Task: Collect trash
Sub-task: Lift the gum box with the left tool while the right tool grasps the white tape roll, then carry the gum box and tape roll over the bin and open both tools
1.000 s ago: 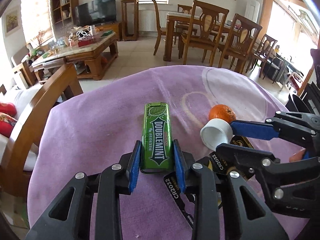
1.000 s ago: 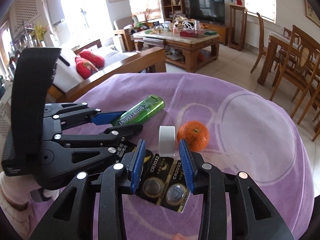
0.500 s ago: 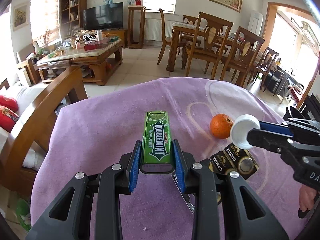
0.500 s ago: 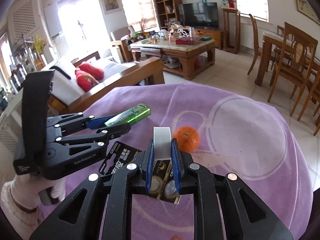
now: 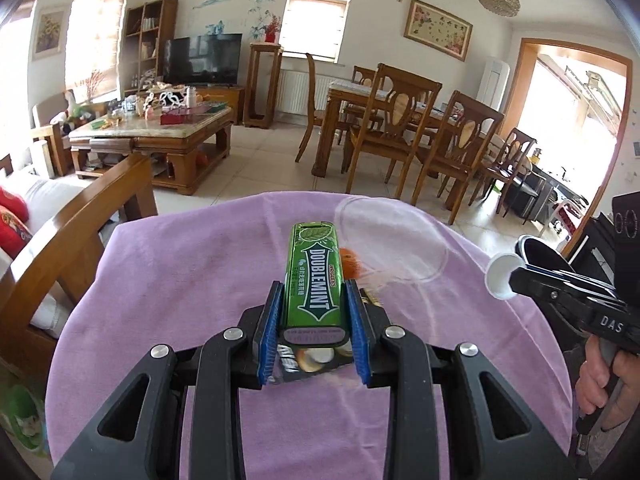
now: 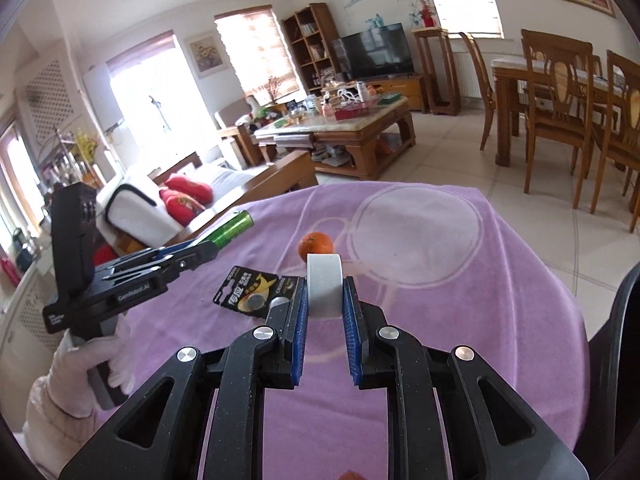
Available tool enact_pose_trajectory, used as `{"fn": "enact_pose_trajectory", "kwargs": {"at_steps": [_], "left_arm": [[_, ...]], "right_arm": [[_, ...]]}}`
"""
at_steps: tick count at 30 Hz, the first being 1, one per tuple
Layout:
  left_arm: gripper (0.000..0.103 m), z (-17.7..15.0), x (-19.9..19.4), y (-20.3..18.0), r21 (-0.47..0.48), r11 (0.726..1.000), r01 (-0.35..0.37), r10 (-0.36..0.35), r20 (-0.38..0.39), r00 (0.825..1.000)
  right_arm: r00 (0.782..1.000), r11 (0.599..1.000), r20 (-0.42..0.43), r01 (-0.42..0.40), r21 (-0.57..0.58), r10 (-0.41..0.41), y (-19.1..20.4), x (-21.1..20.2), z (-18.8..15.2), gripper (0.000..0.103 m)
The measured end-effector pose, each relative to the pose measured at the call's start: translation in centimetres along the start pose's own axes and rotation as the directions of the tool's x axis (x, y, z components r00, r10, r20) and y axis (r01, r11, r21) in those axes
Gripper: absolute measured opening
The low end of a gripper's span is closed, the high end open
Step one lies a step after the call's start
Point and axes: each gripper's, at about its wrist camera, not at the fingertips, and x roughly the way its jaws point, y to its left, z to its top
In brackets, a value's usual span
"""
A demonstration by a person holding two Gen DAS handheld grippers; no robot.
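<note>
My left gripper (image 5: 314, 300) is shut on a green Doublemint gum pack (image 5: 316, 276) and holds it well above the purple tablecloth (image 5: 180, 300). It also shows in the right wrist view (image 6: 212, 246), with the gum pack (image 6: 232, 228) sticking out. My right gripper (image 6: 325, 300) is shut on a white ribbed bottle cap (image 6: 324, 284), lifted off the cloth; the cap also shows in the left wrist view (image 5: 502, 276). A coin-battery card (image 6: 256, 292) and an orange (image 6: 316, 245) lie on the cloth.
The table is round, with the tablecloth's edge (image 6: 560, 292) near on the right. A wooden sofa arm (image 5: 80, 232) stands at the left. A coffee table (image 5: 152, 140) and dining chairs (image 5: 392, 128) stand beyond on the tiled floor.
Both grippers have risen from the cloth with their loads. The right gripper closed on the white cap and lifted it. The battery card and orange stayed on the cloth.
</note>
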Motion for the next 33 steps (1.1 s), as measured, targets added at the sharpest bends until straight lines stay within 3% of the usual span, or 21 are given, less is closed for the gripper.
{"fn": "enact_pose_trajectory", "kwargs": {"at_steps": [8, 20, 28, 33], "left_arm": [[0.030, 0.9, -0.4, -10.8, 0.123, 0.986, 0.116, -0.120, 0.030, 0.992], [0.030, -0.6, 3.9, -26.4, 0.273, 0.913, 0.305, -0.304, -0.049, 0.952], [0.030, -2.5, 8.1, -32.9, 0.295, 0.875, 0.385, -0.349, -0.170, 0.922], [0.030, -3.5, 10.2, -34.9, 0.306, 0.870, 0.387, -0.332, -0.219, 0.918]], "right_arm": [[0.994, 0.992, 0.091, 0.043, 0.121, -0.055, -7.8, -8.5, -2.2, 0.018], [0.956, 0.930, 0.174, 0.169, 0.325, -0.234, -21.8, -20.2, -7.1, 0.018], [0.942, 0.880, 0.152, 0.212, 0.424, -0.300, -28.7, -22.8, -11.1, 0.018], [0.941, 0.860, 0.135, 0.218, 0.462, -0.310, -31.1, -22.5, -12.5, 0.018]]}}
